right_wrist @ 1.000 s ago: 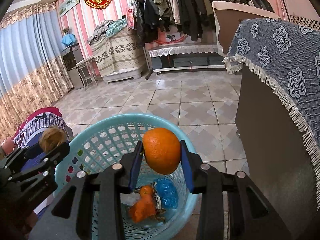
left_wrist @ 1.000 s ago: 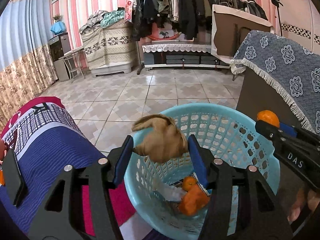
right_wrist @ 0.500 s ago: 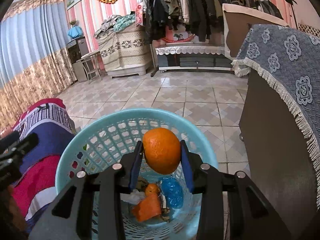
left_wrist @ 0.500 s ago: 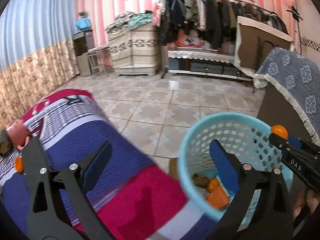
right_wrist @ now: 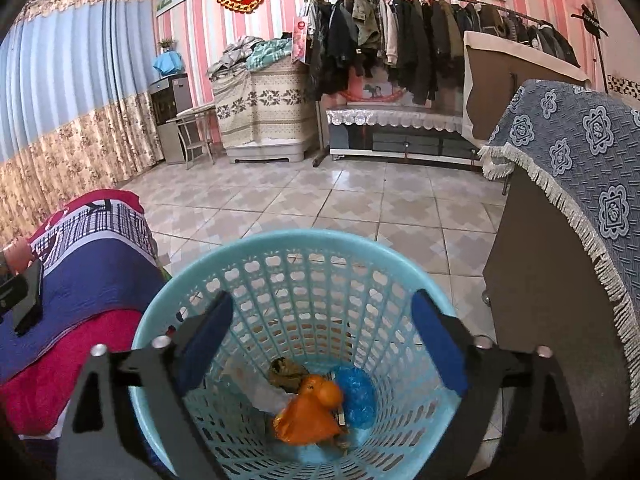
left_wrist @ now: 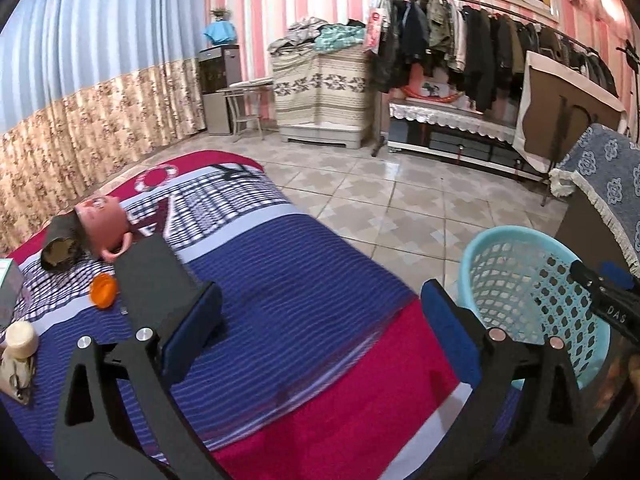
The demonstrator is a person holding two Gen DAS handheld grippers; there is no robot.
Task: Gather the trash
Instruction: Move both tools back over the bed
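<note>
My right gripper (right_wrist: pixel 322 300) hangs over the light blue basket (right_wrist: pixel 256 248); its jaws are opening and nothing is between them. At the basket's bottom lie an orange (right_wrist: pixel 330 394), orange peel (right_wrist: pixel 302 420), a blue wrapper (right_wrist: pixel 358 396), a brown crumpled wad (right_wrist: pixel 286 372) and white paper (right_wrist: pixel 260 394). My left gripper (left_wrist: pixel 320 292) stands open and empty above the striped blanket (left_wrist: pixel 304 264) on the bed. Ahead of it to the left lie a small orange piece (left_wrist: pixel 103 290), a black phone (left_wrist: pixel 150 276), a pink cup (left_wrist: pixel 102 226) on its side and a dark brown roll (left_wrist: pixel 60 246).
A pale bottle-like thing (left_wrist: pixel 18 340) and a grey box (left_wrist: pixel 8 288) sit at the bed's left edge. A dark cabinet under a blue fringed cloth (right_wrist: pixel 580 152) stands right of the basket. Tiled floor (right_wrist: pixel 360 200) stretches to a clothes rack (right_wrist: pixel 420 40).
The left gripper dropped the brown wad into the basket, opened and swung left over the bed. The right gripper opened and the orange fell into the basket.
</note>
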